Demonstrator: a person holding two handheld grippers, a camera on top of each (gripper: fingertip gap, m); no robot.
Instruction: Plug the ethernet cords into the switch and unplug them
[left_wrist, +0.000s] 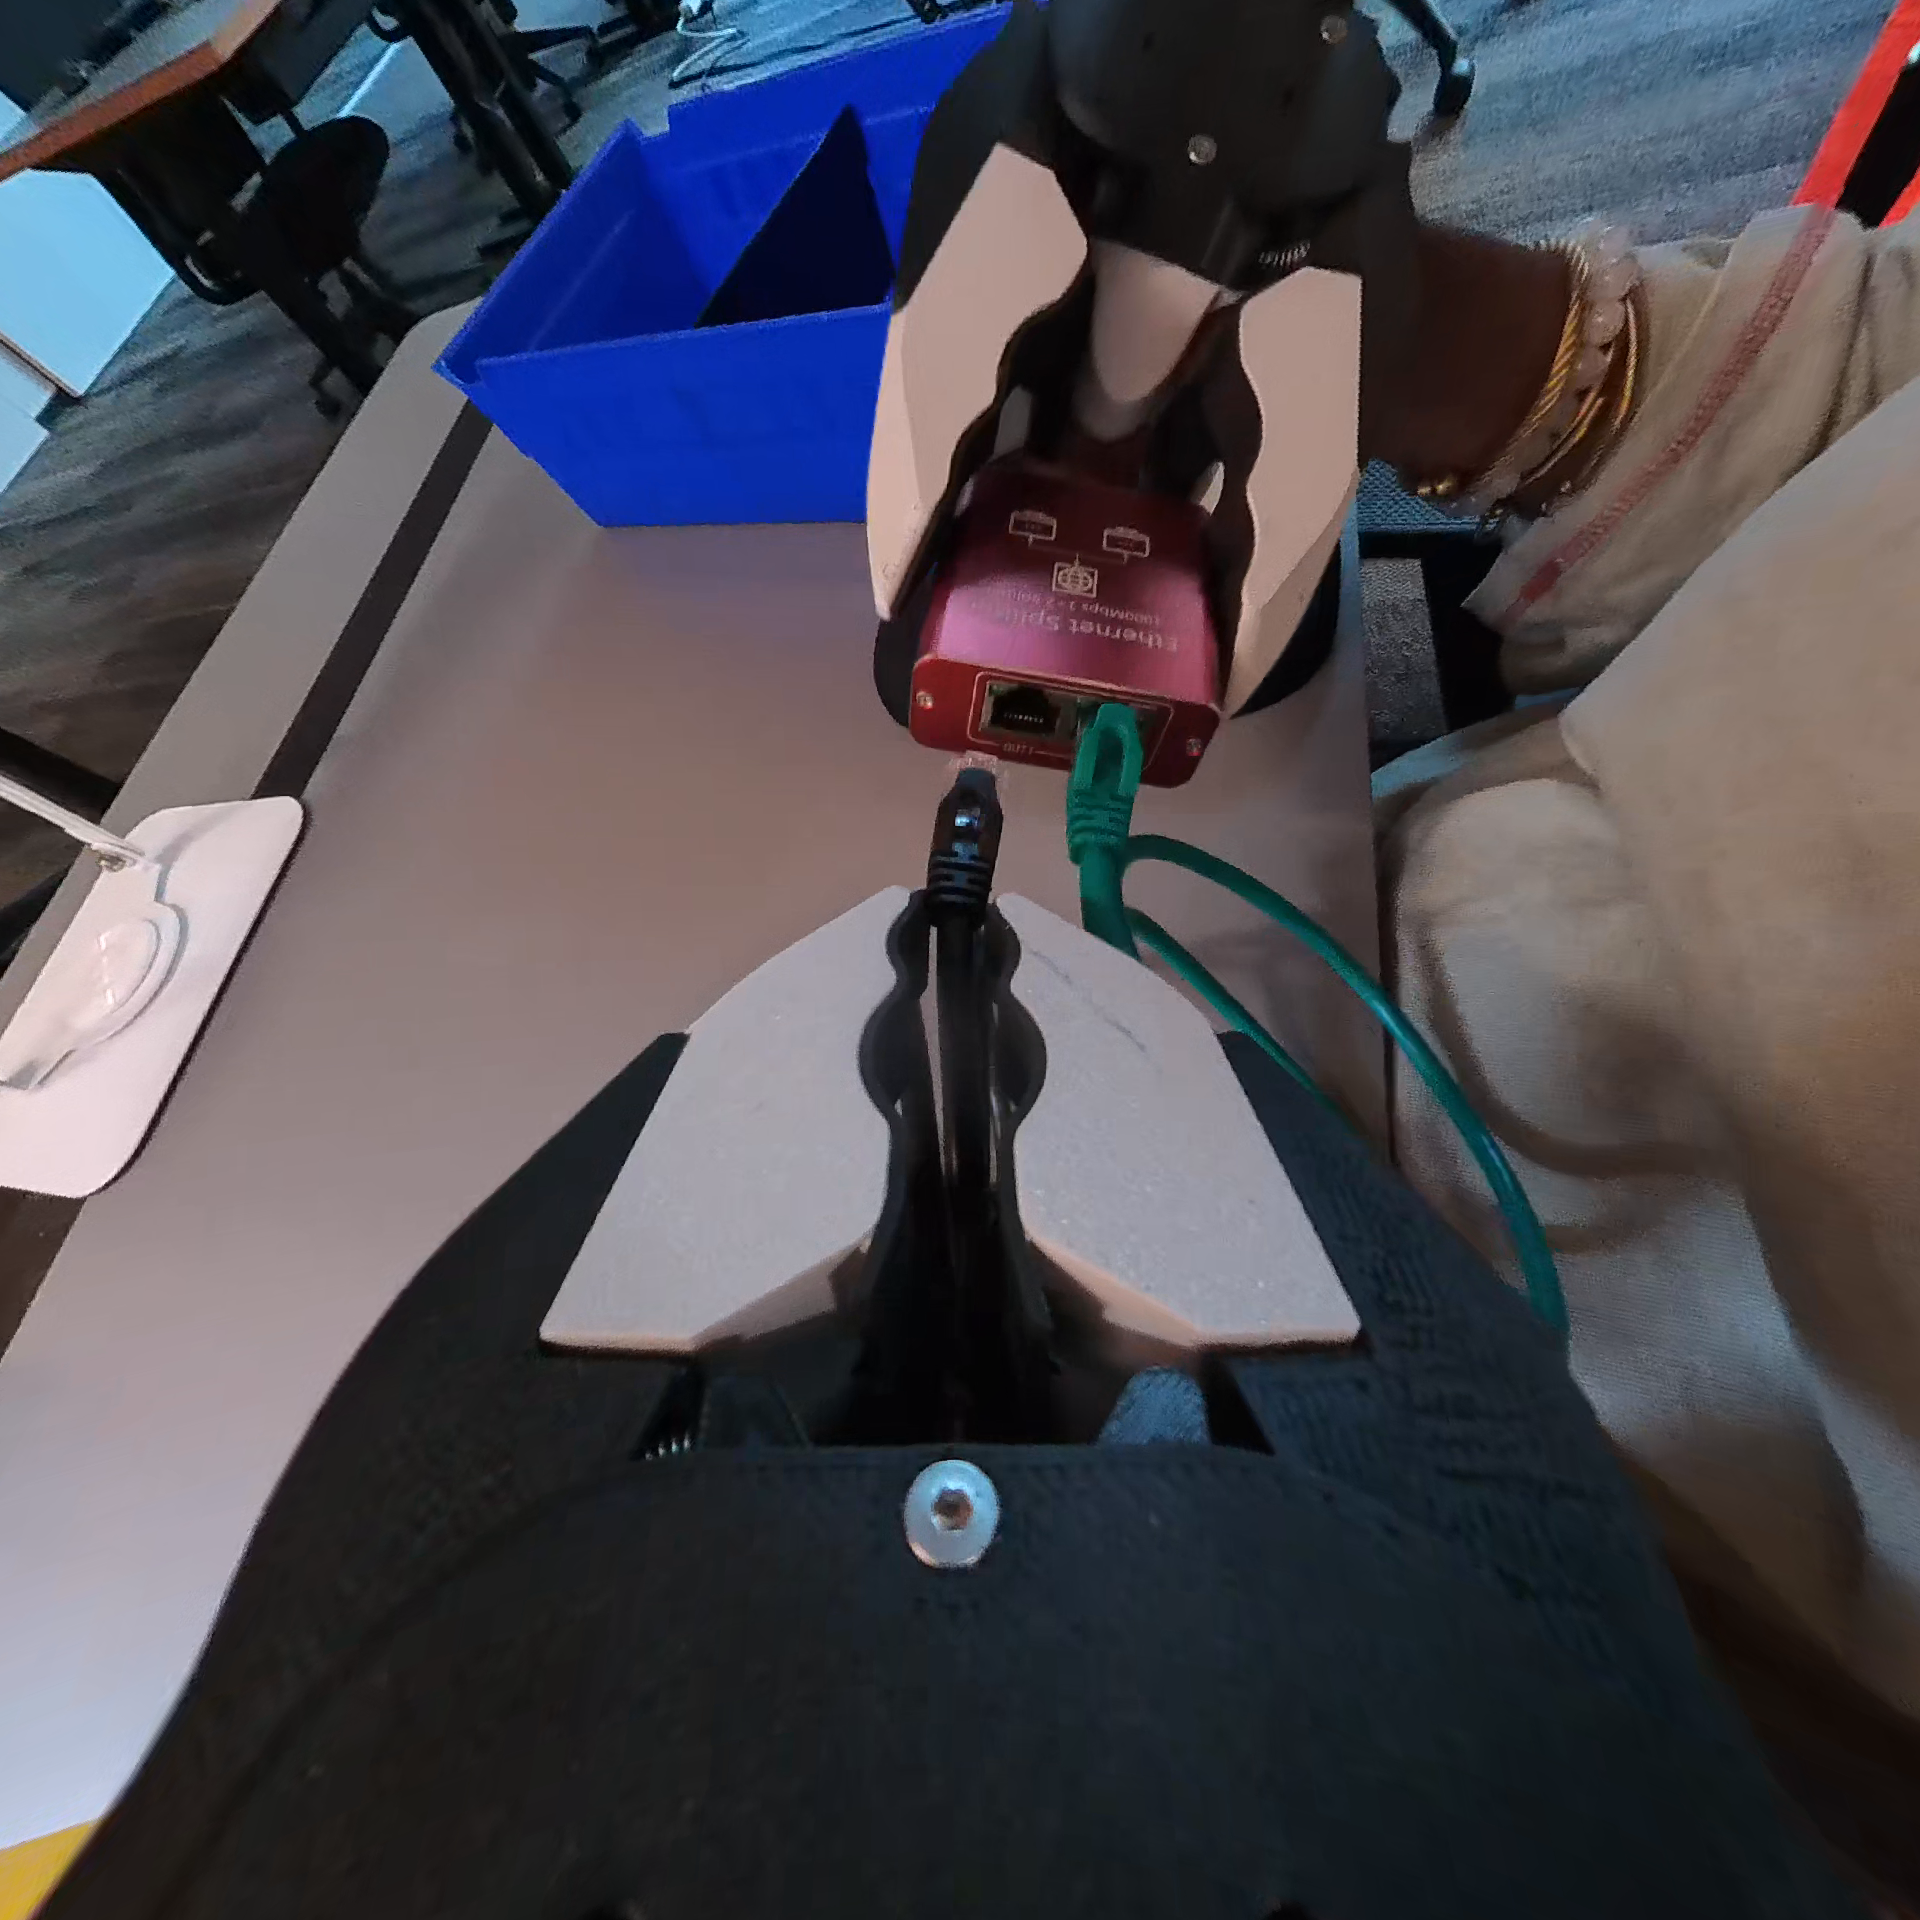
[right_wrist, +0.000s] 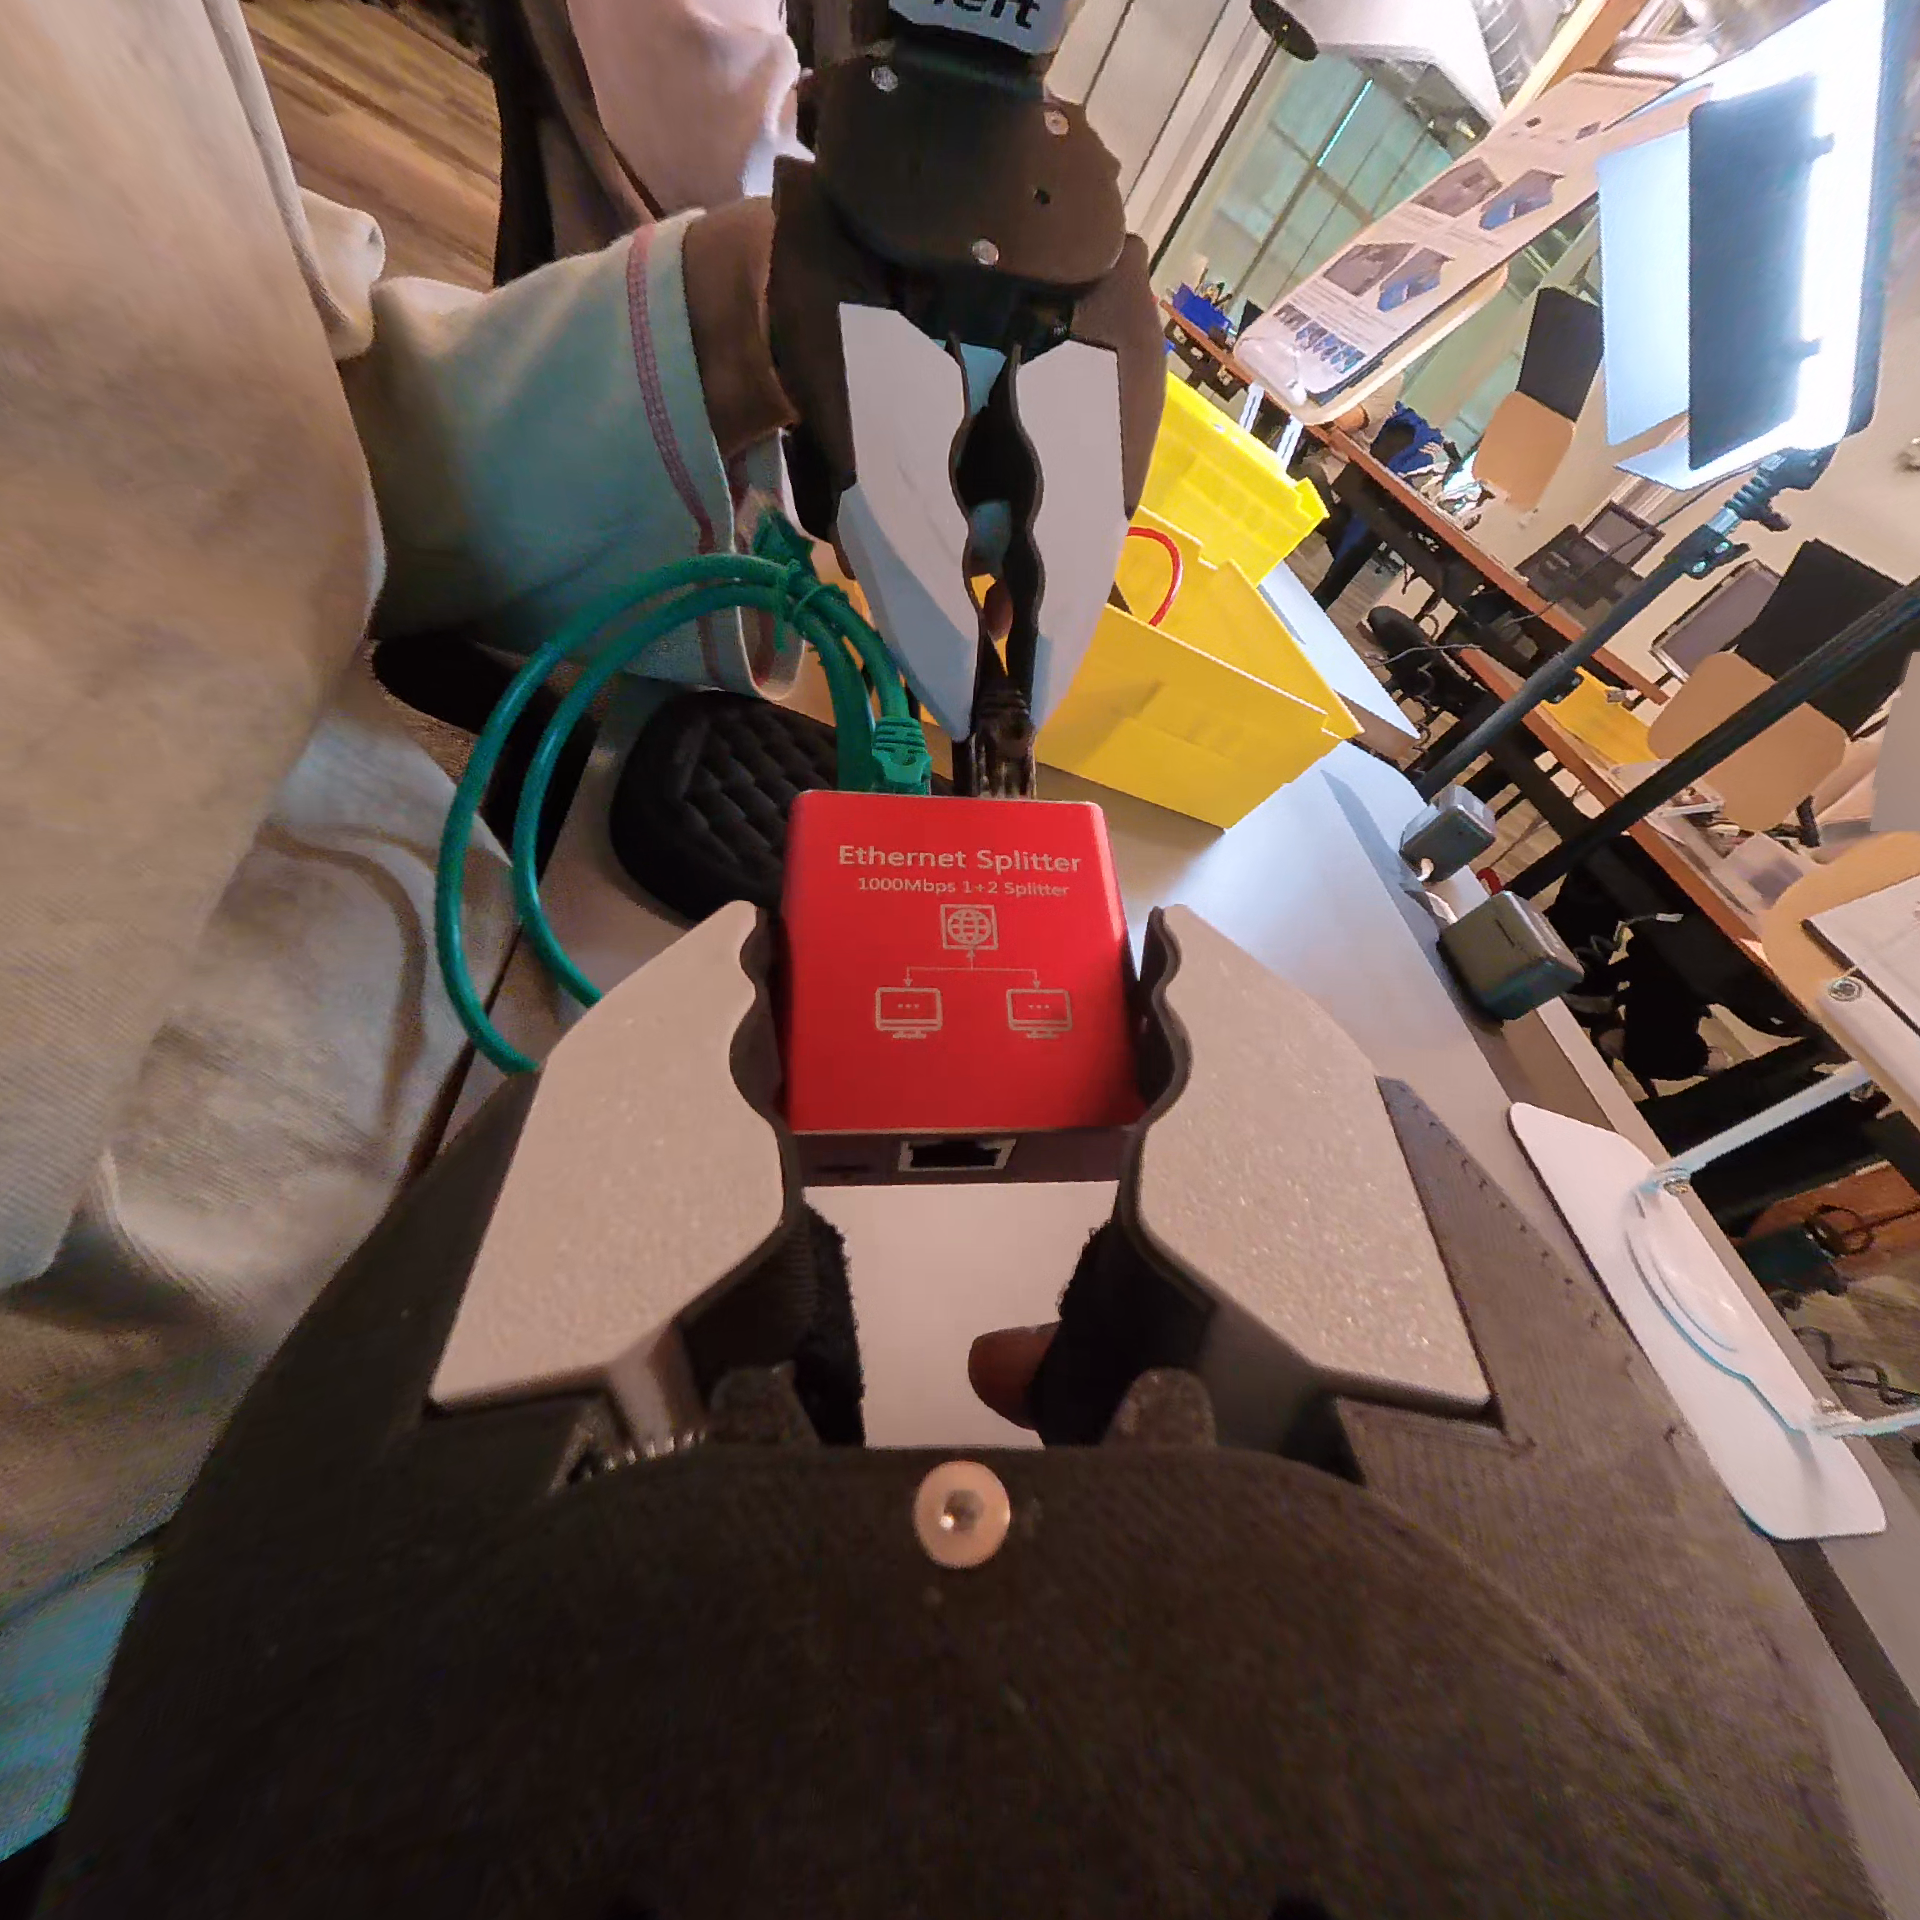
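Note:
A red metal switch sits on the grey table, clamped at its sides by my right gripper. A green ethernet cord is plugged into its right front port. The left port is empty. My left gripper is shut on a black ethernet cord, whose clear plug tip hangs just short of the empty port. In the right wrist view, my right gripper holds the switch, and the left gripper holds the black plug beside the green plug.
A blue bin stands behind the switch. Yellow bins stand behind the left gripper. A white card with a clear blister lies at the table's left edge. The person's beige sleeves fill the right side. The green cord loops off that edge. The left gripper's tips are roughly 6 cm from the right gripper's.

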